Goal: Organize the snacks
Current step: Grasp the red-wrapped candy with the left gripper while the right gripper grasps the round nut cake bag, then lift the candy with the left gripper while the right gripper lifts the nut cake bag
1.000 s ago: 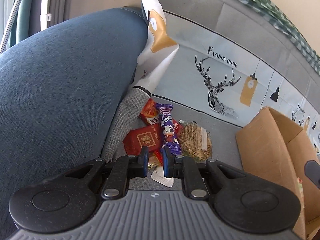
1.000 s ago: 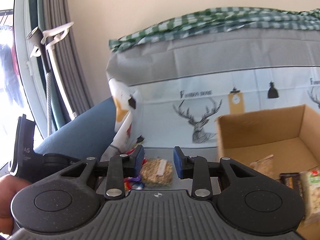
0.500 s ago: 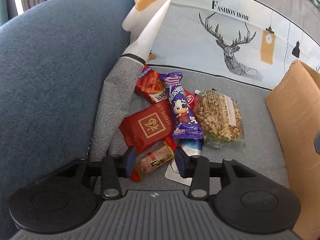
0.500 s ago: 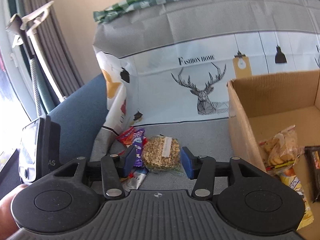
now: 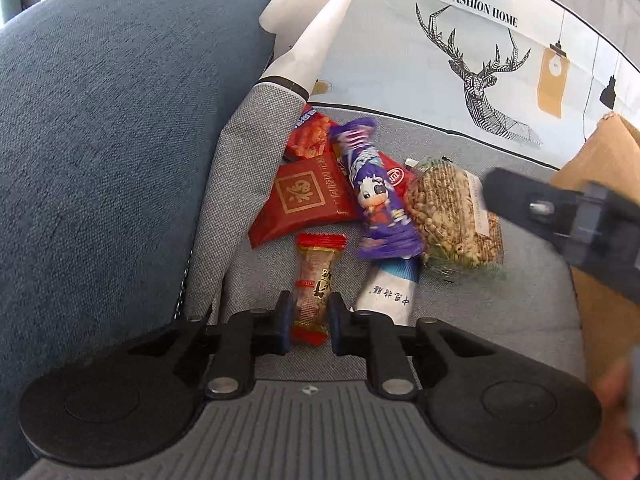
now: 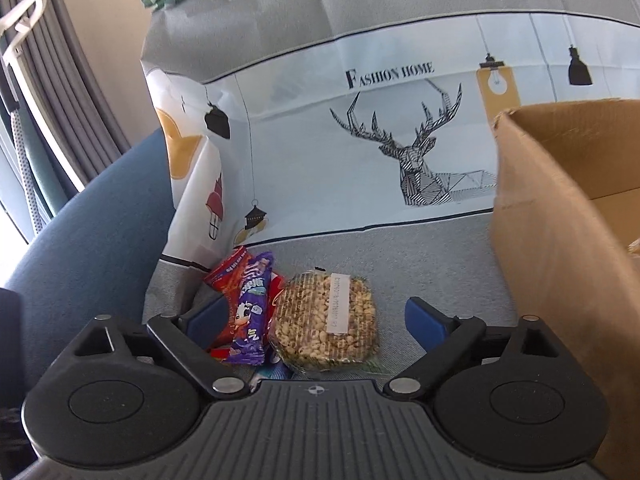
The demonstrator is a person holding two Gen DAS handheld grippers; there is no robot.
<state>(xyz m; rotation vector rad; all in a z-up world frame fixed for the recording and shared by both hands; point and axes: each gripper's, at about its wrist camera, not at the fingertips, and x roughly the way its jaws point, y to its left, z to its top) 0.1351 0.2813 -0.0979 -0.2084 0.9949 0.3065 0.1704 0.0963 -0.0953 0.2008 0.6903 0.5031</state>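
Because the left gripper (image 5: 308, 322), having just been closing, pinches only the near end of the small candy bar (image 5: 316, 280), it may slip out, while the right gripper (image 6: 316, 320), spread wide and empty, may snag the purple wrapper (image 6: 250, 312) at nine o'clock of the puffed-grain cake (image 6: 326, 320).

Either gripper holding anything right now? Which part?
Left gripper has just closed on the small red-ended snack bar, gripping its near end. Right gripper has just opened wide around the puffed-grain cake, holding nothing.
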